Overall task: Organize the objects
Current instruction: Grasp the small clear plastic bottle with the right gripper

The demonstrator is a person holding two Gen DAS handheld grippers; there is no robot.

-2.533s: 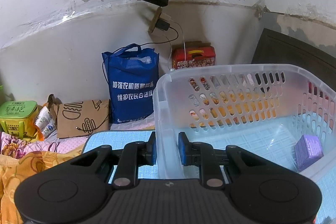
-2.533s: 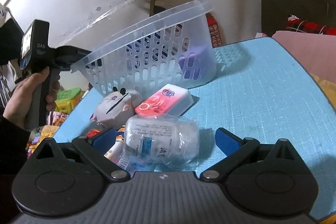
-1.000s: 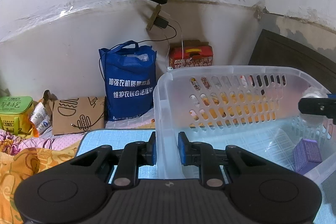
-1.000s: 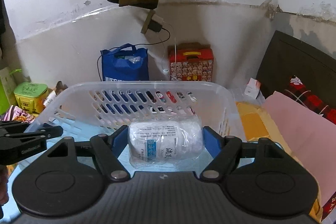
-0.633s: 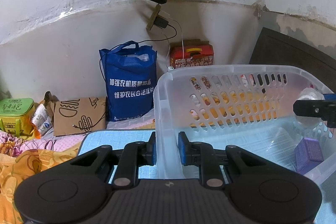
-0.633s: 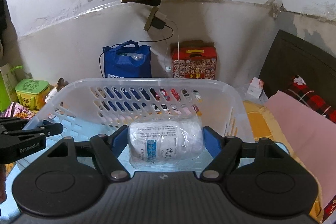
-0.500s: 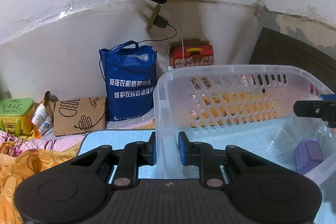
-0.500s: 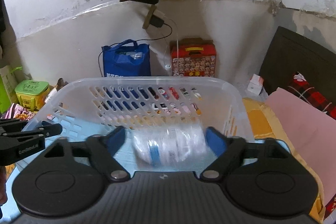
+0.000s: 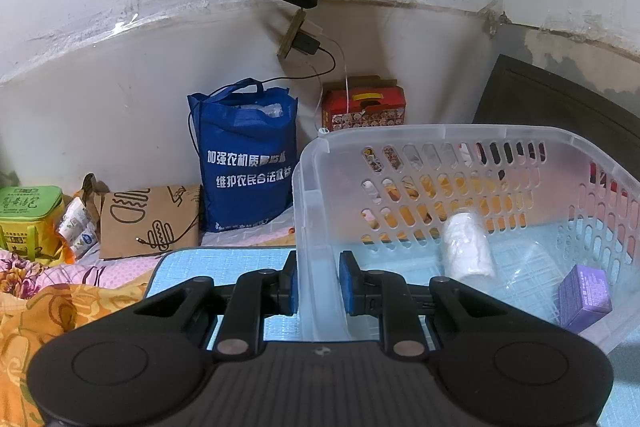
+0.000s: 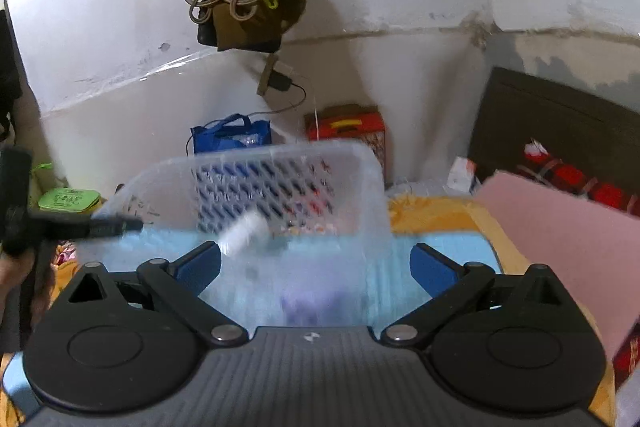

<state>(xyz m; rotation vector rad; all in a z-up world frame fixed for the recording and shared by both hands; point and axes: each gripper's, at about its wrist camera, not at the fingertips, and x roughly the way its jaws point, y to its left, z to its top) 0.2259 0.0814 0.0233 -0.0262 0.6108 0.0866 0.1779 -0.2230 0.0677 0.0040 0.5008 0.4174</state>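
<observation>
Pinching the near wall of the clear plastic basket (image 9: pixel 440 131) with the left gripper (image 9: pixel 318 285), blue pads tight on either side of the plastic, most likely steadying it on the blue mat (image 9: pixel 224 259) so that things dropped in cannot push it around. Standing wide apart at the right gripper (image 10: pixel 316 267), having just been opening, with nothing between the jaws and nothing in their hold. Lying inside the basket, towards its perforated far wall and clear of both grippers: the white wrapped roll (image 9: pixel 466 245), slightly smeared, so whether resting or tumbling cannot be told. Sitting in the basket's right near corner, well apart from the roll: a small purple box (image 9: pixel 584 293). Showing sharply from the left wrist what the right wrist is only smearing: the roll (image 10: pixel 244 231) as a pale streak, the box (image 10: pixel 312 301) as a purple blur just beyond the open jaws. Showing from the right wrist alone: the spread jaws themselves and the basket end-on. Leaning against the wall far behind: a blue bag (image 9: pixel 248 163) and a red carton (image 9: pixel 364 107), taking no part.
</observation>
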